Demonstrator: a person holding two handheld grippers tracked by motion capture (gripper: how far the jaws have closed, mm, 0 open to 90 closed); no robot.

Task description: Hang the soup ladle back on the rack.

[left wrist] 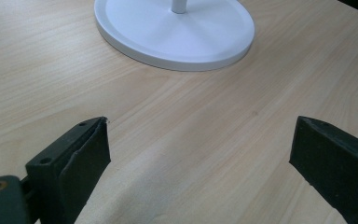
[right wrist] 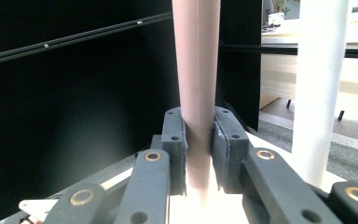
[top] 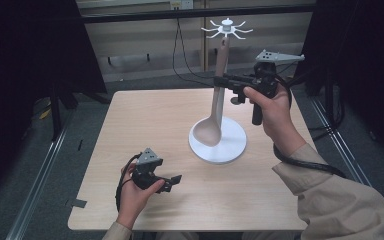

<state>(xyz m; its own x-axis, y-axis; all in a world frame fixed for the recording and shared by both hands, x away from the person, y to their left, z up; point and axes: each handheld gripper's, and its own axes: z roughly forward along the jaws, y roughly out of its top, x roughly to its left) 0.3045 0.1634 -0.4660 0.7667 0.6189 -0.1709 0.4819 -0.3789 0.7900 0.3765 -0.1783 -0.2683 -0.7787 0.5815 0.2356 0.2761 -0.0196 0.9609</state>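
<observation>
Near left, the left tool (top: pixel 172 181) rests released over the pale woodgrain tabletop (top: pixel 145 115). Farther right, the right tool (top: pixel 222 80) is clenched on the straight handle of the beige ladle (top: pixel 215 112), which hangs against the white stand (top: pixel 219 142). It looks light, stiff and smooth; mid-handle seems the safest hold.

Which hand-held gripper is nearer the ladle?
Right. The right hand-held gripper is clamped on the ladle handle, beside the stand. The left hand-held gripper sits open, low over the table, apart from it.
</observation>
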